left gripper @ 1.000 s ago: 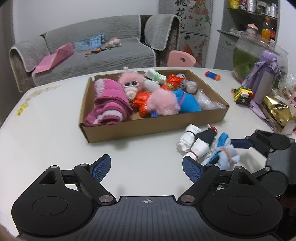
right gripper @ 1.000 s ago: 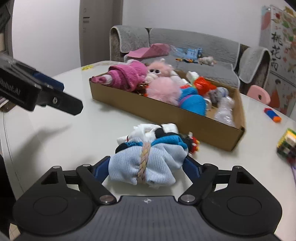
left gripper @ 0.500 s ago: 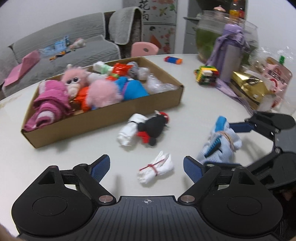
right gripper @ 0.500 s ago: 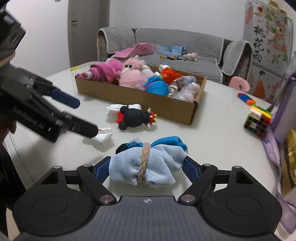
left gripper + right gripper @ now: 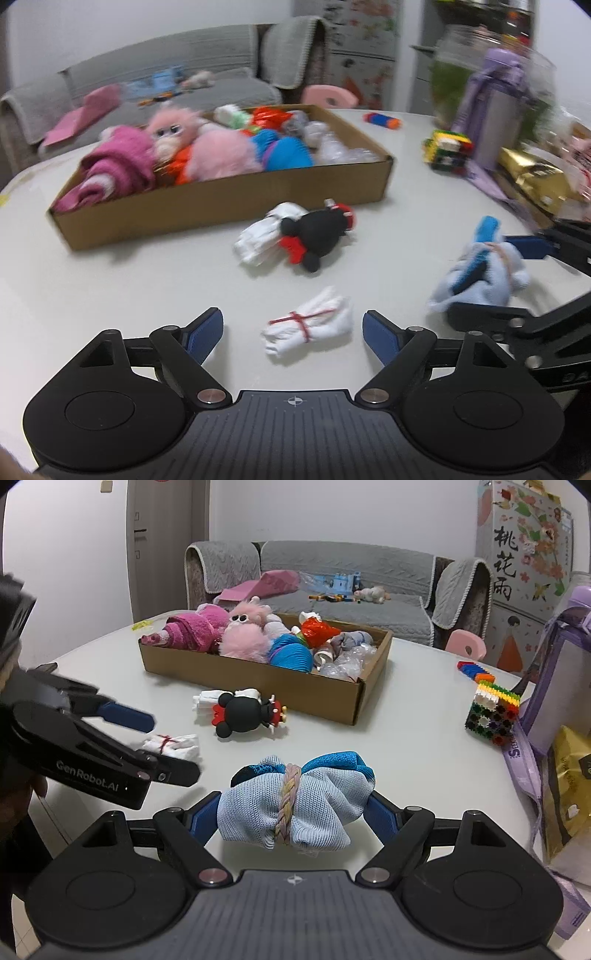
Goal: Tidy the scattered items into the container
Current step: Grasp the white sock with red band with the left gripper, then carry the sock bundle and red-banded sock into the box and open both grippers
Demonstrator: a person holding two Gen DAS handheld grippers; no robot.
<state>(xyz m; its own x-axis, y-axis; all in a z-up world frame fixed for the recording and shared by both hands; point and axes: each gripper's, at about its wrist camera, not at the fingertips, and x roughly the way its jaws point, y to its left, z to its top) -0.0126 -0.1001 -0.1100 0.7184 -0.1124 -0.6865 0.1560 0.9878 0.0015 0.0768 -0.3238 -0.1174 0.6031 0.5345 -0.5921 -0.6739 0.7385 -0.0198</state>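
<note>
The light blue cloth bundle [image 5: 291, 810], tied around its middle with a braided band, sat between the blue pads of the right gripper [image 5: 293, 814], which was clenched on it from both sides. The bundle was over the white table [image 5: 406, 746], well apart from the cardboard box [image 5: 255, 677]; whether it touched the table I could not tell. In the left wrist view the same bundle [image 5: 480, 275] appeared at the right, between the right gripper's fingers [image 5: 526, 246].

The left gripper [image 5: 293, 332] was released, its jaws wide apart. The small white cloth roll [image 5: 308, 326], bound with a red string, lay on the table between its two blue fingertips, not touched by either one. In the right wrist view this roll [image 5: 171, 746] lay partly behind the left gripper [image 5: 160, 744].

Further on, near the front wall of the box, a black mouse doll [image 5: 319, 236] with red parts lay on its side, touching a folded white cloth [image 5: 264, 236].

The box was already full of things: a rolled pink towel [image 5: 118, 168], a pink fluffy toy [image 5: 173, 127] with big eyes, a blue item [image 5: 286, 153] and an orange-red one [image 5: 316, 629].

To the right of the box stood a colourful block cube [image 5: 493, 710], and beyond it a purple bottle [image 5: 504, 110]. A grey sofa [image 5: 340, 578] was behind the table.
</note>
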